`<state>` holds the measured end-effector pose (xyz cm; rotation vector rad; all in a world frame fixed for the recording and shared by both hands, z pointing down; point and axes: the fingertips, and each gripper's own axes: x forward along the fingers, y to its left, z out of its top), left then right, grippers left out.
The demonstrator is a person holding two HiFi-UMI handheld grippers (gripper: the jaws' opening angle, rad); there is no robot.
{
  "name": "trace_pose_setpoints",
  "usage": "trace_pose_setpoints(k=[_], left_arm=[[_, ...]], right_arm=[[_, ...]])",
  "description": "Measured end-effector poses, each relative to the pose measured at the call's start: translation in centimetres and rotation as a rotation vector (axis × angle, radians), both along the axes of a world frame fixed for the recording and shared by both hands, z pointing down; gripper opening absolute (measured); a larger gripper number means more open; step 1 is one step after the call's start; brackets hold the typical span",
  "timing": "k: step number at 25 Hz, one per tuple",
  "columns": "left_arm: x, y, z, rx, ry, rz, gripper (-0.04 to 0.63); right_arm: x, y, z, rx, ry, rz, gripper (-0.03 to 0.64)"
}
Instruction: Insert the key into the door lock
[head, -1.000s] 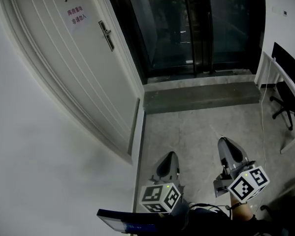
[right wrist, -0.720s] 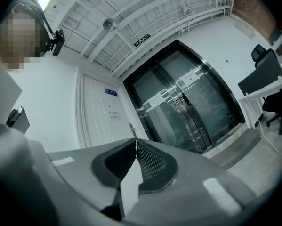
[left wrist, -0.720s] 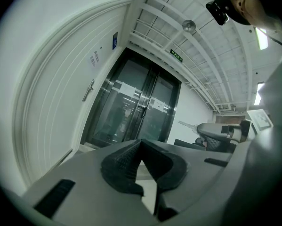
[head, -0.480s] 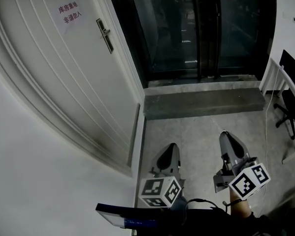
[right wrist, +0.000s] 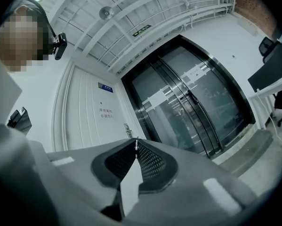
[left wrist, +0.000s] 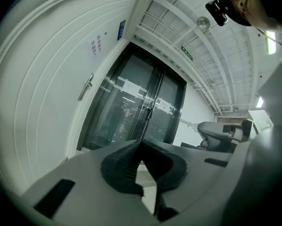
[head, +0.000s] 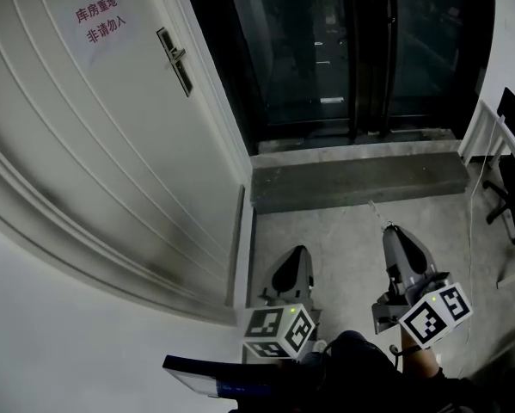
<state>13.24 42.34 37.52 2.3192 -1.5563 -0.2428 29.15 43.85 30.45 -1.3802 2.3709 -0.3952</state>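
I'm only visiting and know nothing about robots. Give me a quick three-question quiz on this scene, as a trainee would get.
1. True or false: the key is already in the door lock.
2. The jaws of the right gripper are: A wide apart; B shut on the key; C shut on nothing.
3. Fill in: the paper sign is stuck on the white ___.
Key: 1 false; 2 B; 3 door.

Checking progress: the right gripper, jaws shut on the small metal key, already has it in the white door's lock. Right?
Not in the lock. The head view shows the right gripper, jaws shut on the small metal key, far from the white door's lock.
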Motion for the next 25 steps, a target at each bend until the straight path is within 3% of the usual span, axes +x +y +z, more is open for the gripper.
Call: trace_pose_setpoints(k=[13, 25], left_arm=[[-1.5, -13.6, 2.1, -0.047, 0.004, -0.065, 0.000], [2.1, -30.4, 0.0, -0.033, -0.006, -0.081, 0.000]], right_arm=[[-1.6, -14.8, 1.4, -0.023, 0.005, -0.066, 0.011], [1.1, -32.0, -0.6, -0.009, 0.020, -0.109, 0.012]])
